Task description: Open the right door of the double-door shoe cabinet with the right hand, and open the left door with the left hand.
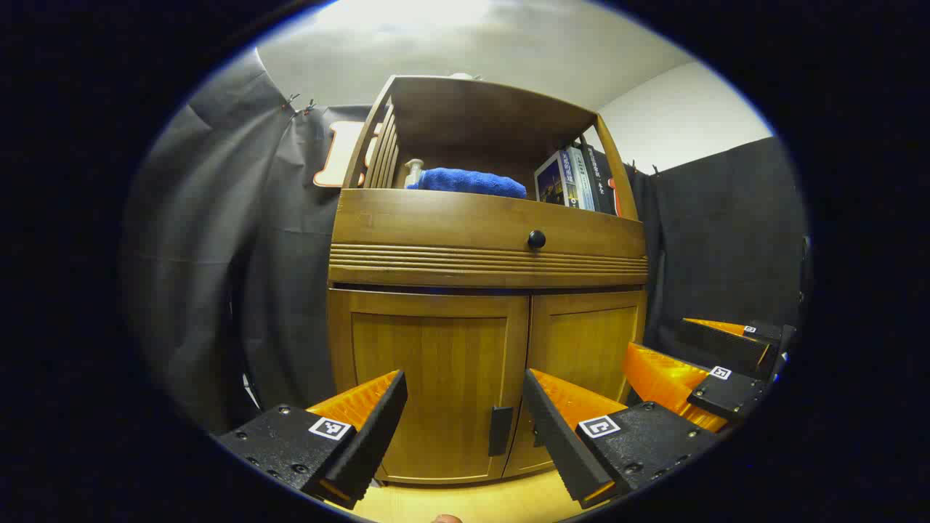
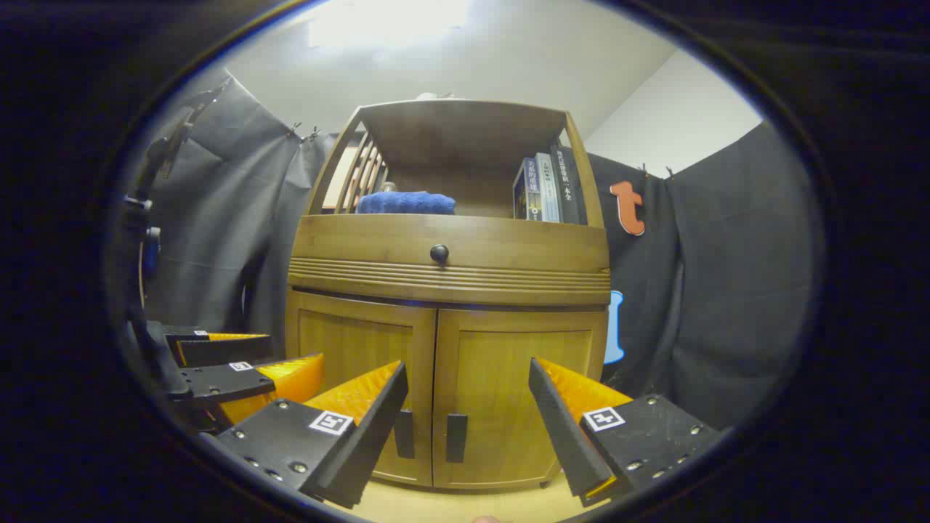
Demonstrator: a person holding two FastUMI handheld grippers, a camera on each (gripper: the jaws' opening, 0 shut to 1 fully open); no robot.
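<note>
Before closed shoe cabinet [image 2: 447, 319]: left claw [image 1: 465, 414] and right claw [image 2: 468, 407] spread wide, empty, short of door edges.

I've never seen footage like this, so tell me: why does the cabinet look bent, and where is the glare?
In the left gripper view the fisheye lens bows the cabinet outward, and the ceiling light blows out white at the top. In the right gripper view the same curving shows, glare again sits at the top, and the doors stay sharp and evenly lit.
</note>
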